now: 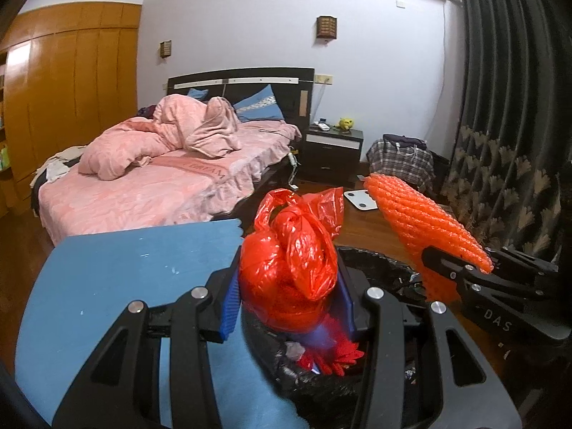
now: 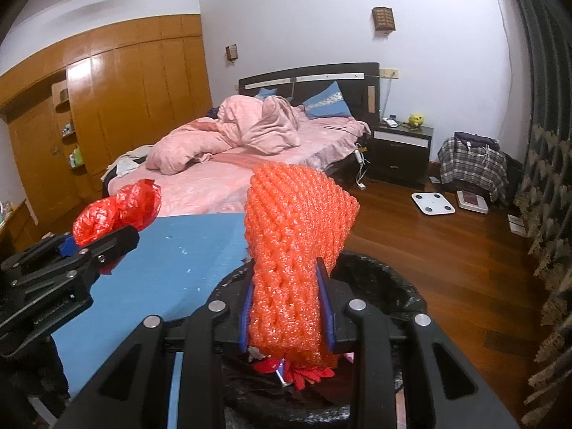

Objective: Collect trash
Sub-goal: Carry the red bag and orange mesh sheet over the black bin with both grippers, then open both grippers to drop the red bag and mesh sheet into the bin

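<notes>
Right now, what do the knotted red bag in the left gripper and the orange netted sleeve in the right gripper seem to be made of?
The knotted red bag looks like thin plastic film: glossy, translucent, finely crinkled. The orange netted sleeve seems to be soft foam mesh, probably fruit packing net: puffy strands, open diamond weave, faint sparkle. Below both, the bin's black liner looks like shiny plastic film too.

Dim, even indoor light on both my wrist feeds, with strong fisheye bending.

My pictures curve hard toward black vignetted corners; the curtain (image 1: 507, 114) right of my fingers goes nearly black. Ahead of the fingers the wardrobe (image 2: 118, 107) carries soft glare streaks. Close between the fingers, the red bag (image 1: 289, 268) and orange mesh (image 2: 289, 268) look oversaturated and slightly soft; distant detail is grainy.
</notes>
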`<state>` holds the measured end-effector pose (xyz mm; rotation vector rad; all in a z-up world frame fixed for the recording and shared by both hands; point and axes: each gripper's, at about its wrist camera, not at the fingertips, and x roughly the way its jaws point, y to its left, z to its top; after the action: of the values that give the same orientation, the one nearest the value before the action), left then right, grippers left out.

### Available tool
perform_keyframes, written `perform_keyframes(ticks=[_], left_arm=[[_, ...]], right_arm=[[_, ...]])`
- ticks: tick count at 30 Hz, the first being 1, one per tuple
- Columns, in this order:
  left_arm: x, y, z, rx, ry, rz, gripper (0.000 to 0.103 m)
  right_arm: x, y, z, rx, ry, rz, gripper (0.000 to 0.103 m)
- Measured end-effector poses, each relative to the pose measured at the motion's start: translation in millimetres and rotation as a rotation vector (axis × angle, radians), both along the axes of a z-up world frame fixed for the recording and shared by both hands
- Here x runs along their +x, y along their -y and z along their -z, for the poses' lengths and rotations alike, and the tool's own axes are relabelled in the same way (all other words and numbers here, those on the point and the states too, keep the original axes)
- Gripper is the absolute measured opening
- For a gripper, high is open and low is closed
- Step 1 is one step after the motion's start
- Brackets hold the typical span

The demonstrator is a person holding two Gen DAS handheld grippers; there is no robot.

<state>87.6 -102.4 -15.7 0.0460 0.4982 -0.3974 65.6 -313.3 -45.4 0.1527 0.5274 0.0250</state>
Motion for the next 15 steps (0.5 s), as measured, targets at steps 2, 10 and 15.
perform_keyframes(ticks=[2,10,15], left_arm=[[3.9,7.7,1.7,0.0,-0.002,0.01,0.043],[30.0,29.1,23.5,0.0,-0.038,0.047,0.043],[48.1,45.1,42.0,0.012,-0.068,0.068,0.043]], right_arm=[[2.5,5.3,2.1,-0.001,-0.003,0.01,0.03],[20.7,23.4,17.9,-0.007,-0.036,0.034,0.03],[31.3,32.4,32.1,0.003,-0.063,0.047,0.03]])
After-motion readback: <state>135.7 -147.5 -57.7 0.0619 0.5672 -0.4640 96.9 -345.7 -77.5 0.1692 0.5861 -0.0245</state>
